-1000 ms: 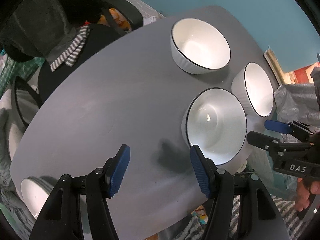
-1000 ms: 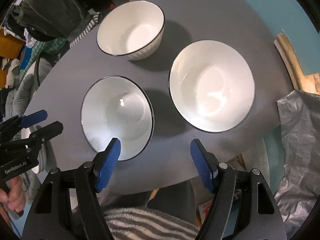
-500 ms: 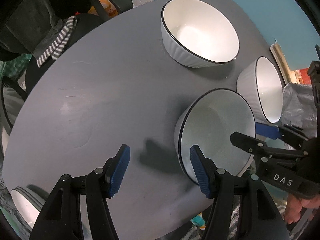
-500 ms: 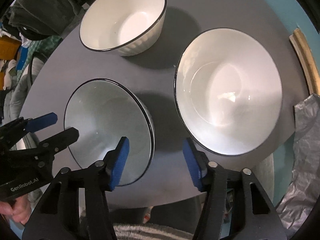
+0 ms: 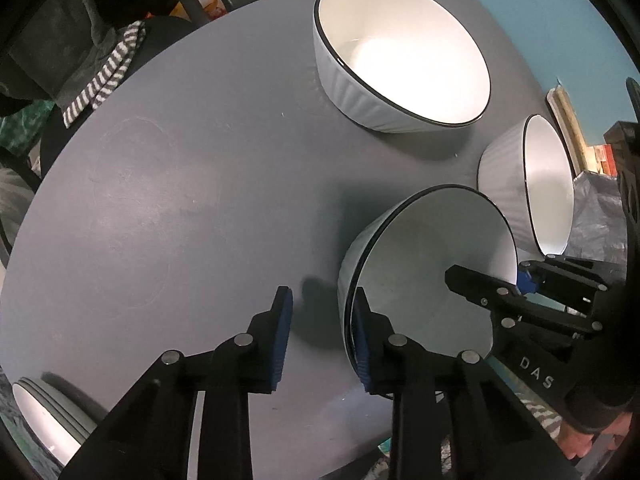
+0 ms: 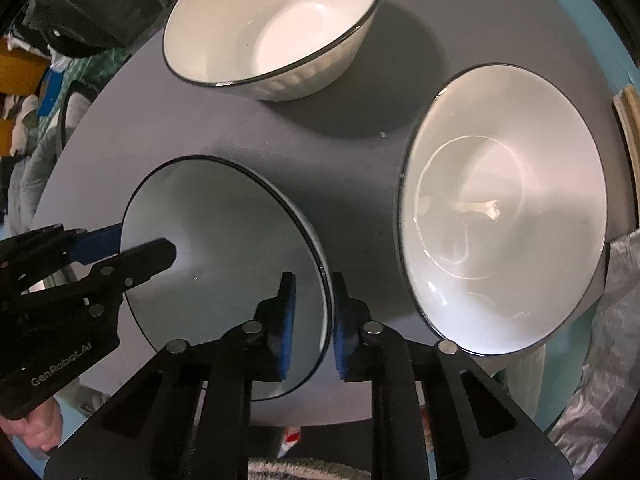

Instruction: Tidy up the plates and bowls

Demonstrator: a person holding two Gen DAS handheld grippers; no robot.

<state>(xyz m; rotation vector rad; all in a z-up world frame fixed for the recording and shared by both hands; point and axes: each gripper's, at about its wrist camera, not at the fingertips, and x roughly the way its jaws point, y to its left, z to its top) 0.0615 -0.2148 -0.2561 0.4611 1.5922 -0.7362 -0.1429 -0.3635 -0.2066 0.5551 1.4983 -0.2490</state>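
Bowls, three of them white with thin dark rims, sit on the round grey table [image 5: 168, 208]. The nearest bowl [image 5: 424, 276] stands toward the table's 5 o'clock edge in the left wrist view, and both grippers straddle its rim on opposite sides. The left gripper [image 5: 322, 336] has just been closing; its jaws are now narrow, one pad inside the bowl against the wall, the other outside with a gap still showing. The right gripper [image 6: 313, 320] has also just been closing and now pinches the rim at the bowl's 4 o'clock in its own view, pads tight on both faces. A second bowl [image 5: 404, 52] stands at 12 o'clock, a third [image 5: 532, 184] at 3 o'clock, each apart from the held one. A stack of plates [image 5: 44, 416] peeks in at 7 o'clock.
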